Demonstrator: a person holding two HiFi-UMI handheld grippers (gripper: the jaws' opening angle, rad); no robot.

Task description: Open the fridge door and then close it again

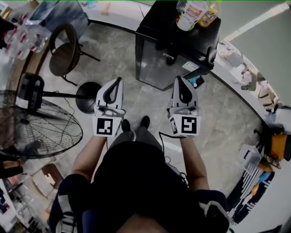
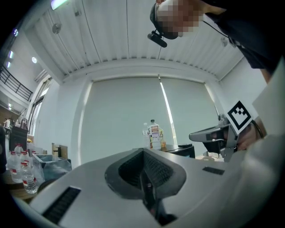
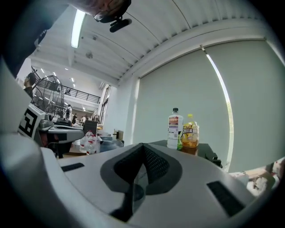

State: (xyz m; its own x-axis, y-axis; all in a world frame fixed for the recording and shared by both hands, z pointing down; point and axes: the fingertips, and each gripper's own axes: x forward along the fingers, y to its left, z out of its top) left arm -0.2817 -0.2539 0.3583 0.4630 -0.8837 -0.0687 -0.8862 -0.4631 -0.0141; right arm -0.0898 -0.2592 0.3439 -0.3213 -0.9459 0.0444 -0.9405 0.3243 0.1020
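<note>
A small black fridge (image 1: 175, 43) stands on the floor ahead of me, its grey door (image 1: 157, 68) looking closed against the body. Two drink bottles (image 1: 193, 13) stand on its top. My left gripper (image 1: 119, 80) and right gripper (image 1: 178, 78) are held side by side in front of me, short of the fridge and touching nothing. Both are shut with nothing between the jaws. In the left gripper view the shut left gripper (image 2: 143, 153) points at the bottles (image 2: 154, 136). In the right gripper view the shut right gripper (image 3: 142, 149) faces the fridge top (image 3: 198, 151).
A large floor fan (image 1: 32, 132) stands at my left, with a round stand base (image 1: 88, 95) and a chair (image 1: 63, 52) beyond it. Along the right curves a white counter (image 1: 245, 77) with clutter. Packs of water bottles (image 1: 22, 38) lie far left.
</note>
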